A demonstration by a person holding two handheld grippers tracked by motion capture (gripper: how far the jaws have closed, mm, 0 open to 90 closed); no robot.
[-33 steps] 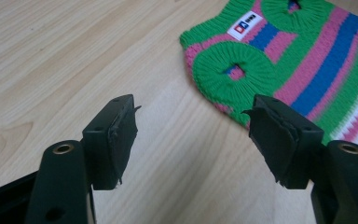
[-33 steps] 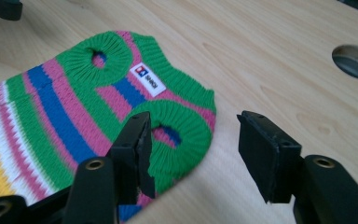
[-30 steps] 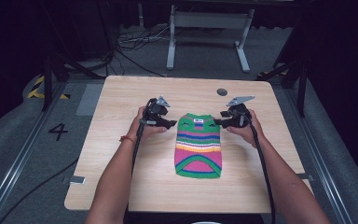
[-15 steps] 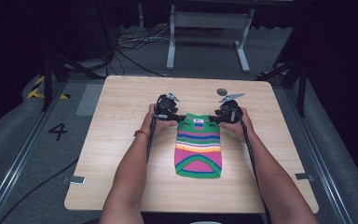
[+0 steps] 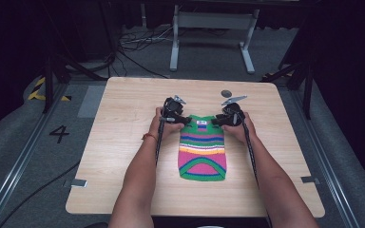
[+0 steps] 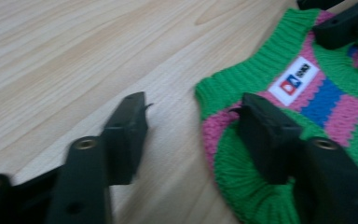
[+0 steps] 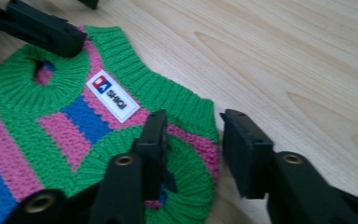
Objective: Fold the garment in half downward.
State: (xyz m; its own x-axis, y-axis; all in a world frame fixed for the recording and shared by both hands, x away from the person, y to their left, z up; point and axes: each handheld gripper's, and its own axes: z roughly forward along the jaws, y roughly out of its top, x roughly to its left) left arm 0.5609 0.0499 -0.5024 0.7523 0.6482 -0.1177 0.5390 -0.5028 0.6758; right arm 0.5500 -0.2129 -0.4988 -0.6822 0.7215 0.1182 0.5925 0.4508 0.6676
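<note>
A small knitted sweater [image 5: 202, 152], striped green, pink, blue and orange, lies flat in the middle of the wooden table [image 5: 123, 123], collar end away from the person. My left gripper [image 5: 186, 120] is at its far left shoulder and stands open. In the left gripper view [image 6: 191, 105] one jaw rests over bare wood and the other over the sweater's [image 6: 256, 74] green and pink shoulder. My right gripper [image 5: 215, 121] is open at the far right shoulder. In its own view [image 7: 193, 119] the jaws straddle the sweater's [image 7: 51, 130] corner. A white label [image 7: 113, 96] sits below the collar.
A dark round hole [image 5: 226, 93] sits in the tabletop just beyond the right gripper. Bare wood surrounds the sweater on all sides. Behind the table stand a metal frame [image 5: 209, 28] and loose cables [image 5: 138, 40] on the floor. A "4" [image 5: 59, 134] marks the floor at left.
Both grippers moved inward and away from the person, from beside the sweater's sides to its two far shoulder corners. The sweater has not moved.
</note>
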